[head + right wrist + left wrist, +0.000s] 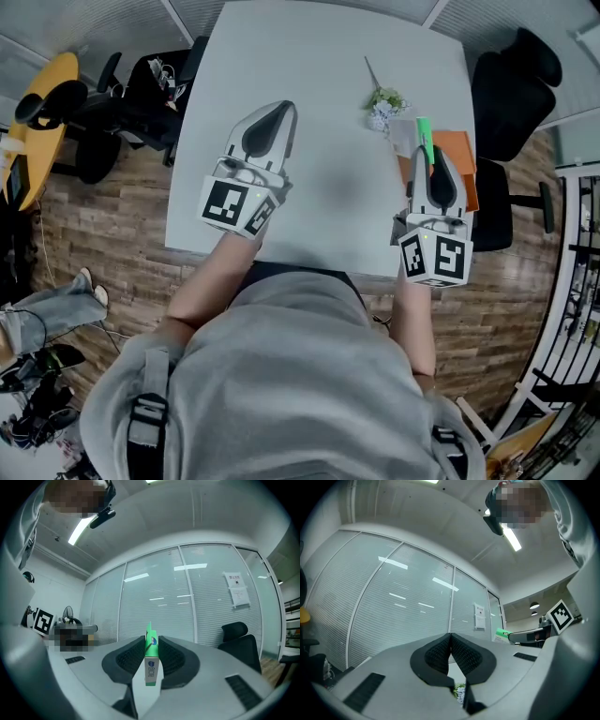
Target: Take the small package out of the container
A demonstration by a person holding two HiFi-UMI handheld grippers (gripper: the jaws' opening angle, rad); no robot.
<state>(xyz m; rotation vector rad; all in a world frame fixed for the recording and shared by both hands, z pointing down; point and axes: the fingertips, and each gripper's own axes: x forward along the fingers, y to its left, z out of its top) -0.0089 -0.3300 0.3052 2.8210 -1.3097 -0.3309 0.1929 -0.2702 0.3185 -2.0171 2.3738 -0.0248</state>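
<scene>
Pinching the small package (150, 662) edge-on in the right tongs (433, 159), above the orange container (461, 150) at the right edge of the desk (319, 112). Holding the left tongs (450, 641) pressed together, empty, over the near left edge. Seemingly out already; probably left only to carry clear and set down.

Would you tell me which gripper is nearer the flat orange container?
Right. The right gripper, gripping a small green package, hangs over the orange container; the left gripper is across the table.
</scene>
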